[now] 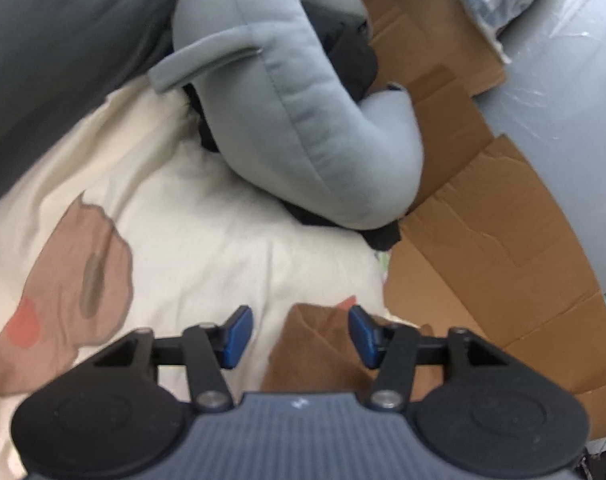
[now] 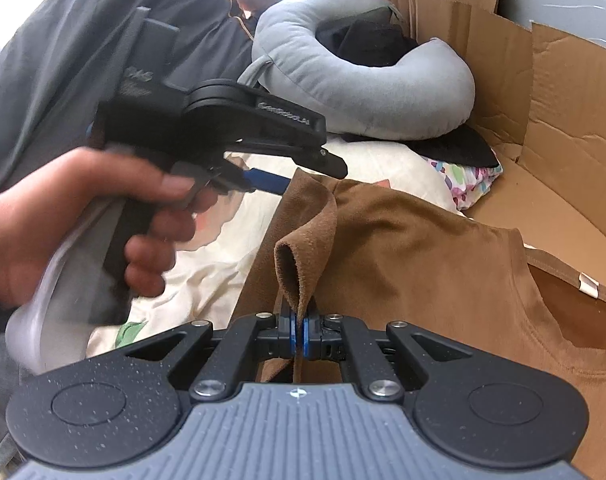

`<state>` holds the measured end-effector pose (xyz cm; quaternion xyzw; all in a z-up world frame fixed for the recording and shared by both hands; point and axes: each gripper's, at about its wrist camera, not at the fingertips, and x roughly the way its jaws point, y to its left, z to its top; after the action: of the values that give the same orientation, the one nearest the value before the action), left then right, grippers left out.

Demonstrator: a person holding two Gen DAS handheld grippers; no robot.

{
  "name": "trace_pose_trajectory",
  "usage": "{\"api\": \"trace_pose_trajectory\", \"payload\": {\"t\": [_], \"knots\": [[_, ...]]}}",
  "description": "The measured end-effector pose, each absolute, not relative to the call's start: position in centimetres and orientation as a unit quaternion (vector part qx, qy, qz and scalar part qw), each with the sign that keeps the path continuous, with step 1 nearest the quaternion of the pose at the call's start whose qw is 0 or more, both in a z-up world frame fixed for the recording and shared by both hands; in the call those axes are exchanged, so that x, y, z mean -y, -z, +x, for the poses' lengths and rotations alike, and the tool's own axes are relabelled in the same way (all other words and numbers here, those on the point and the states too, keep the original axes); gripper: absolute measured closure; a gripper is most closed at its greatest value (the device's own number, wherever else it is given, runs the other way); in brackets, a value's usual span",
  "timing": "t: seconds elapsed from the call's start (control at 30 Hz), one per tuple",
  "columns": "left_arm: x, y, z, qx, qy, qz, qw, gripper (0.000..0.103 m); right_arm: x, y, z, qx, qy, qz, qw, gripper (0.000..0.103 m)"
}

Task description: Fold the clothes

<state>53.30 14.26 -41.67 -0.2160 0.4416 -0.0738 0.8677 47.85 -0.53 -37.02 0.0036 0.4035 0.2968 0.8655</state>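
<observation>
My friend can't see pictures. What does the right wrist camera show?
The right gripper is shut on a fold of a brown shirt lying on a cream bedsheet. A hand brings the left gripper to the shirt's far edge; a grey pillow lies behind.

The left wrist camera looks steeply down over its own fingers, close above the cream bedding (image 1: 191, 220), with the grey cushion (image 1: 303, 112) at twelve o'clock. The right wrist camera sits lower and further back, facing the same way. Both share the cushion, the cardboard (image 2: 563, 92) at two o'clock and the brown garment (image 2: 403, 248).
</observation>
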Motion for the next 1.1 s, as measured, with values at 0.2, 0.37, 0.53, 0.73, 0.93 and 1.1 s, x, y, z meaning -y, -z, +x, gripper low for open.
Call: {"api": "trace_pose_trajectory", "payload": {"t": [0.2,0.37,0.53,0.73,0.93,1.1], "knots": [[-13.5,41.6,54.6,-0.463,0.086,-0.196,0.860,0.095,1.3,37.6,48.2,-0.408,-0.287,0.015,0.866,0.101],[-12.7,40.5,54.8,-0.442,0.076,-0.146,0.882,0.101,2.6,38.9,49.2,-0.431,-0.265,0.057,0.860,0.102],[-12.2,40.3,55.2,-0.443,0.078,-0.113,0.886,0.102,3.9,40.7,50.3,-0.451,-0.236,0.094,0.855,0.102],[-12.7,39.9,54.7,-0.444,0.102,-0.132,0.880,0.100,5.2,41.6,50.7,-0.467,-0.216,0.123,0.848,0.102],[-13.5,39.3,54.2,-0.422,0.115,-0.167,0.884,0.091,7.0,42.6,50.6,-0.490,-0.187,0.144,0.839,0.102],[-13.6,40.2,54.2,-0.423,0.101,-0.151,0.888,0.091,7.3,43.5,50.2,-0.498,-0.180,0.137,0.837,0.102]]}}
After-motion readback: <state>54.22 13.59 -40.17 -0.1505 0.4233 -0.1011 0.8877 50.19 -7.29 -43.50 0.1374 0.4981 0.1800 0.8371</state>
